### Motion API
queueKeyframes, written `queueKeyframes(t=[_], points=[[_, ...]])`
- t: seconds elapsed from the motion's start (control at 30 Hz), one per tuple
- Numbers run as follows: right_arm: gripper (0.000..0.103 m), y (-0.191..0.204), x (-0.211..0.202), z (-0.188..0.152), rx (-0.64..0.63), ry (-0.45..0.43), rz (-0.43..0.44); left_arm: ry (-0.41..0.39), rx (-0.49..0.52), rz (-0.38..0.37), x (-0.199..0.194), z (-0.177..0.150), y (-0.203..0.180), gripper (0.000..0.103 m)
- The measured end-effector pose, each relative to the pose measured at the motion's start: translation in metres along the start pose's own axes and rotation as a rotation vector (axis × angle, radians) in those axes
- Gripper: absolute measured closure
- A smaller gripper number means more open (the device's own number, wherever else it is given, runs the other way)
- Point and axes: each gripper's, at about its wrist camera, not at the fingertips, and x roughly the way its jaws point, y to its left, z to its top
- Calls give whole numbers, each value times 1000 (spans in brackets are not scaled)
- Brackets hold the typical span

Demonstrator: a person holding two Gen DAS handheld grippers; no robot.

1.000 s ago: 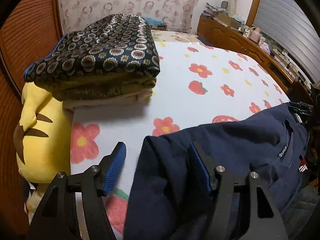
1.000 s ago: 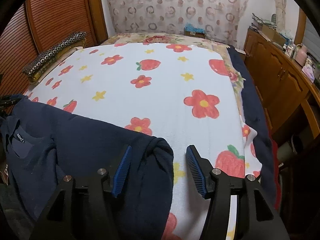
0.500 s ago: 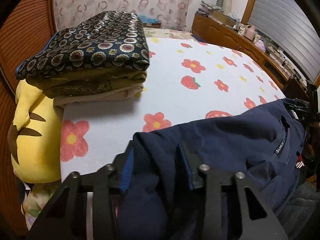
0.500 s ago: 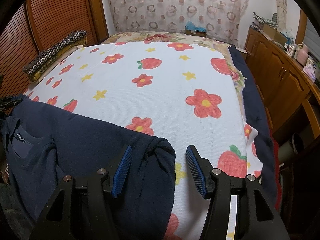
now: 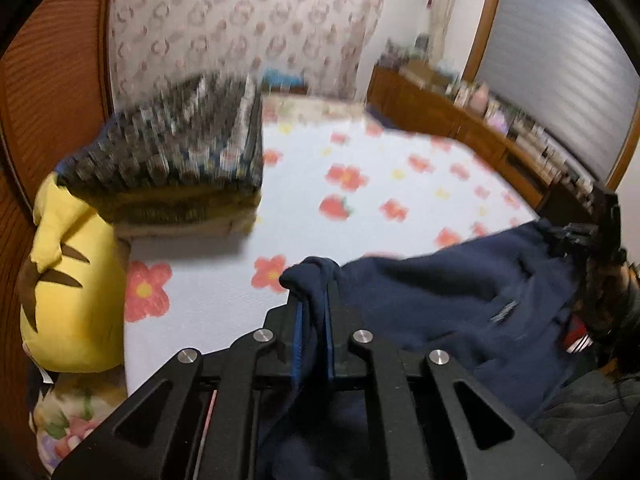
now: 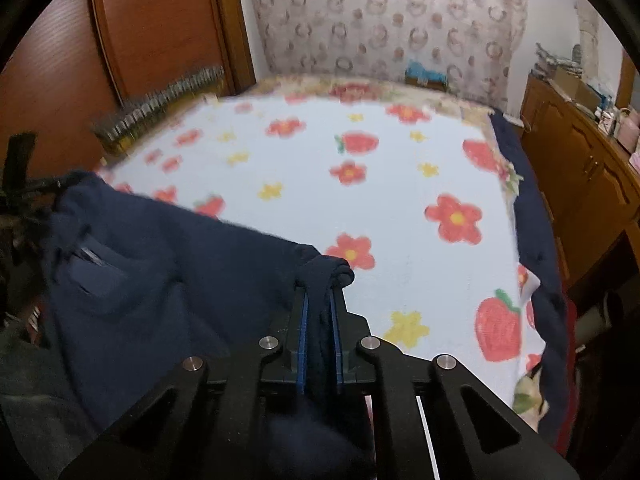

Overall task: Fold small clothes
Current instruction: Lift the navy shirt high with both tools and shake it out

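left gripper (image 5: 312, 308): jaws just closed, pinching one bunched corner of the navy shirt (image 5: 460, 292)
right gripper (image 6: 320, 304): jaws just closed, clamping the other corner
navy shirt: at the near edge of the flowered bed (image 6: 400, 200)

navy top (image 5: 440, 292), white floral blanket (image 6: 360, 200), yellow plush (image 5: 68, 280)

Both wrist cams close, angled down over bed (image 5: 400, 208).

Neck label on navy garment (image 5: 503, 313) blurred; no readable text anywhere.
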Motion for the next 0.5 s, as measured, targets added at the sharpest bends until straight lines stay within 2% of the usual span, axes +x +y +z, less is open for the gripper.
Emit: queueKeyframes(t=[0.27, 0.37, 0.5], points=[[94, 15, -124, 16, -7, -270, 21, -254, 48, -62, -97, 31, -38, 94], [94, 19, -171, 22, -13, -366, -13, -380, 58, -86, -135, 46, -50, 94], [95, 23, -234, 30, -27, -503, -40, -490, 85, -90, -172, 67, -60, 94]])
